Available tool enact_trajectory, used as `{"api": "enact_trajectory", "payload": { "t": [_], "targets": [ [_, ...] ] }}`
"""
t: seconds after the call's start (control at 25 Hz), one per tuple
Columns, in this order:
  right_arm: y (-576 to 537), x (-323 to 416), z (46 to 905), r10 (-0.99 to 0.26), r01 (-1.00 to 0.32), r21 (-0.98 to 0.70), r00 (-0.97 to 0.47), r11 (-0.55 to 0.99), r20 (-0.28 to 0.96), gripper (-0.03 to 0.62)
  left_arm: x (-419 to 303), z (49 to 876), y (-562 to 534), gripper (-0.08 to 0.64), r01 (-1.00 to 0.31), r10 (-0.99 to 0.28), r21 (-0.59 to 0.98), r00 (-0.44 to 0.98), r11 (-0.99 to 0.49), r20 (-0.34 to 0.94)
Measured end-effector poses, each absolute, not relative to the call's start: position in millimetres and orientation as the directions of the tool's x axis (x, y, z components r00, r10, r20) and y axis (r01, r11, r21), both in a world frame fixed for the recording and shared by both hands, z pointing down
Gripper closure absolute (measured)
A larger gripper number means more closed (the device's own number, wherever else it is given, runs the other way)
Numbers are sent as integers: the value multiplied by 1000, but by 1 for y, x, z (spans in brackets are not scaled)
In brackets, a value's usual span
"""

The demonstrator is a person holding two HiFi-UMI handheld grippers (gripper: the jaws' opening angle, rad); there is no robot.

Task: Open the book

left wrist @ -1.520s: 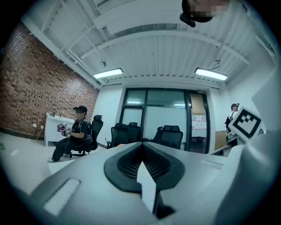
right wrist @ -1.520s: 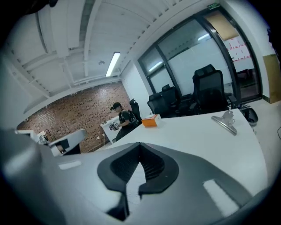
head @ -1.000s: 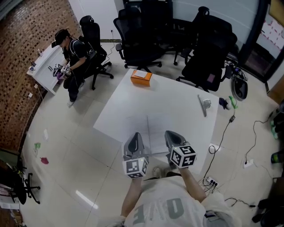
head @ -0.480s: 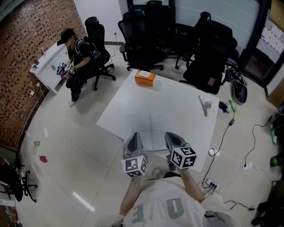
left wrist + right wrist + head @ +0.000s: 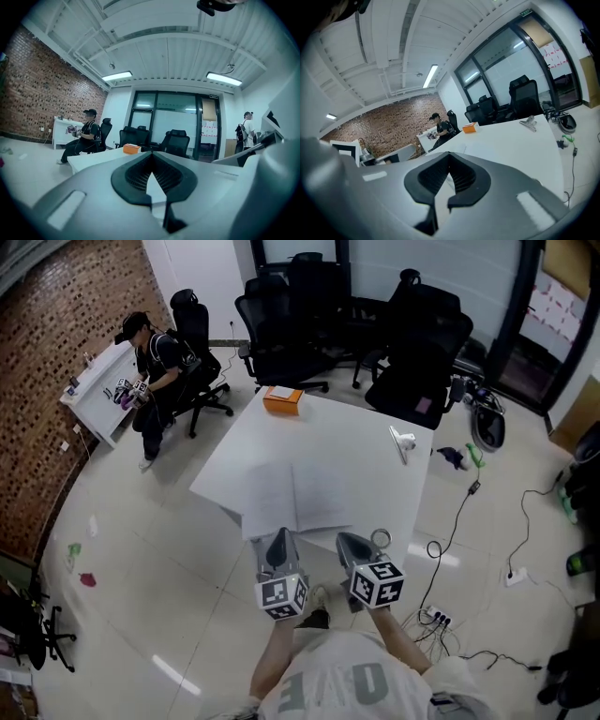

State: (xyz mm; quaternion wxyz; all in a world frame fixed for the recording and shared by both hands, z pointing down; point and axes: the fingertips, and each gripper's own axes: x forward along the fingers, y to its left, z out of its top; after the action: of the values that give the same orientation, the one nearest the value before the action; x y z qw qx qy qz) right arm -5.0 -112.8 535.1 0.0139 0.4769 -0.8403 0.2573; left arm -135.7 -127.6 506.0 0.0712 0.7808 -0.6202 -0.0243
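Observation:
A white book (image 5: 295,495) lies flat near the front edge of the white table (image 5: 356,465), its pages spread with a crease down the middle. My left gripper (image 5: 278,538) and right gripper (image 5: 345,542) hang side by side just off that front edge, short of the book. Both are shut with nothing between their jaws. In the left gripper view the closed jaws (image 5: 151,159) point level across the tabletop. The right gripper view shows its closed jaws (image 5: 449,161) aimed slightly down over the table, with a corner of the book (image 5: 452,149) just beyond.
An orange box (image 5: 282,399) sits at the table's far corner and a metal clip (image 5: 403,441) near the right edge. Black office chairs (image 5: 281,324) crowd the far side. A person (image 5: 150,357) sits at a white desk on the left. Cables (image 5: 469,493) trail over the floor on the right.
Both grippers have drawn back together from over the table's front edge to just off it. The book and table now sit farther ahead of them. Both stay shut.

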Motion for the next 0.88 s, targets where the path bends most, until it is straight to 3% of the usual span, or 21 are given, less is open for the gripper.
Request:
{"api": "enact_trajectory", "payload": {
  "t": [0.44, 0.88],
  "targets": [
    [52, 72, 551, -784, -798, -441, -557, 411, 276, 589, -63, 521, 62, 548, -965, -976, 170, 211, -199, 55],
    [94, 83, 508, -814, -761, -488, -559, 427, 160, 589, -52, 470, 105, 548, -973, -976, 79, 217, -217, -4]
  ]
}}
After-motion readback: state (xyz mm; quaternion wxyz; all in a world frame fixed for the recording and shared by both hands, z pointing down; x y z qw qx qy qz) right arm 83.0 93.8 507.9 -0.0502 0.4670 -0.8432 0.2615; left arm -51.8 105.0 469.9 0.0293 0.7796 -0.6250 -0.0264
